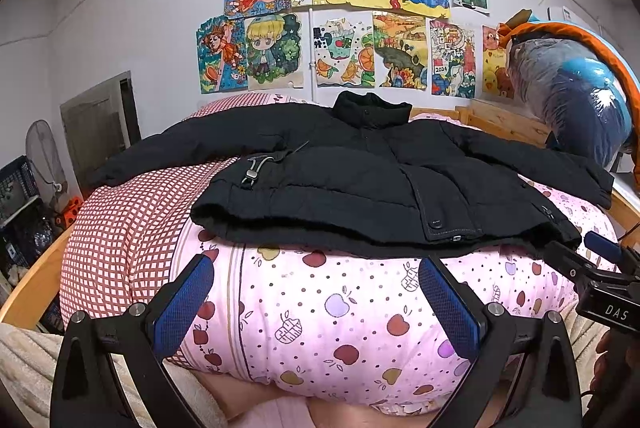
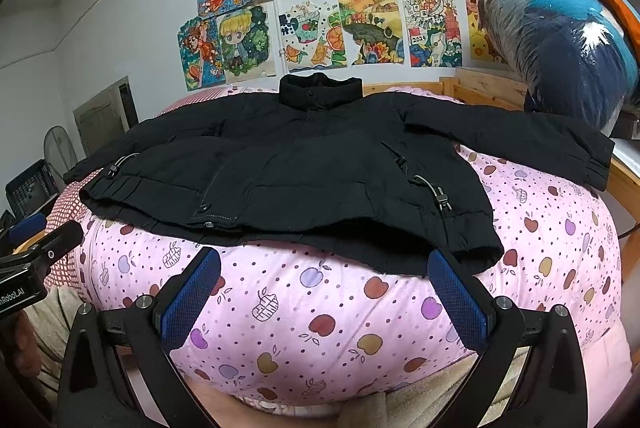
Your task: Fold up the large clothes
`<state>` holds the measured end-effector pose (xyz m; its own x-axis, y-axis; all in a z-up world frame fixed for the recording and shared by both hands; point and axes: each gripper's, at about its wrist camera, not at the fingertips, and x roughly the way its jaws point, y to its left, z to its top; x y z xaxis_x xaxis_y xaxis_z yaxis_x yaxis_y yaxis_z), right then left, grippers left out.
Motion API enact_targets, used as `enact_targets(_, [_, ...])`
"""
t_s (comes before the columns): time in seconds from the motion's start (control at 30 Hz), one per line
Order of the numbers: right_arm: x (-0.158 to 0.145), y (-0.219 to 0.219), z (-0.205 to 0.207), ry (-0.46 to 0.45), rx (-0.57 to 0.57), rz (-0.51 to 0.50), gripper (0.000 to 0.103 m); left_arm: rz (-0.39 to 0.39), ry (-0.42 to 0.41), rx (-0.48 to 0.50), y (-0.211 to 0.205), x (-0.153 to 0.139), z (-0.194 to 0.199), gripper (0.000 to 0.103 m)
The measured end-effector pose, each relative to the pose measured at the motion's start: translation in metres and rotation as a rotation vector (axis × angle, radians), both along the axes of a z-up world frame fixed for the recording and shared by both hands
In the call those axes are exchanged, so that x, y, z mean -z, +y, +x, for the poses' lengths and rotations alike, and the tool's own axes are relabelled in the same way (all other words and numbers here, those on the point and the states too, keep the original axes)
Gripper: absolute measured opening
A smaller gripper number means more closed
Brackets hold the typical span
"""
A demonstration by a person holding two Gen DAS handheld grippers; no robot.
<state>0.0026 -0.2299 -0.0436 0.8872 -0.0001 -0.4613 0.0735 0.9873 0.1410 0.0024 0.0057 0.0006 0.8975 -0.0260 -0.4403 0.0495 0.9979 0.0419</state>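
Readable writing is sparse: the other tool seen at the right edge of the left wrist view carries a plate marked "DAS", the tool at the left edge of the right wrist view shows lettering ending in "nRobot.AI", and one of the drawings [image 1: 453, 58] taped to the wall bears the number "2024". The left gripper [image 1: 320, 302] has its two blue-padded fingers [image 1: 184, 302] spread wide apart, holding nothing and hovering over the pink quilt [image 1: 340, 328] printed with apples, just short of the coat's hem. The right gripper [image 2: 326, 298] is likewise wide open and empty, its blue pads [image 2: 456, 298] above the same quilt, with the right pad close to the hem's near corner; whether it touches the cloth cannot be told. The black padded jacket [image 1: 360, 180] lies flat and face up on top of the quilt on the bed, collar toward the wall, both sleeves stretched out to the sides, front closed with snaps, and drawcord toggles showing near the hem. A red checked blanket [image 1: 120, 220] lies under its left side. A clear bag of bedding [image 2: 560, 44] stands at the right by the wooden bed frame [image 2: 480, 88].
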Motion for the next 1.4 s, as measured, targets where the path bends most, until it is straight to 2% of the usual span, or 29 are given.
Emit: enact_targets(1.4, [0.0061, -0.0030, 0.0009, 0.007, 0.001, 0.008, 0.102, -0.001, -0.009, -0.008, 0.0054, -0.0020, 0.0002, 0.103])
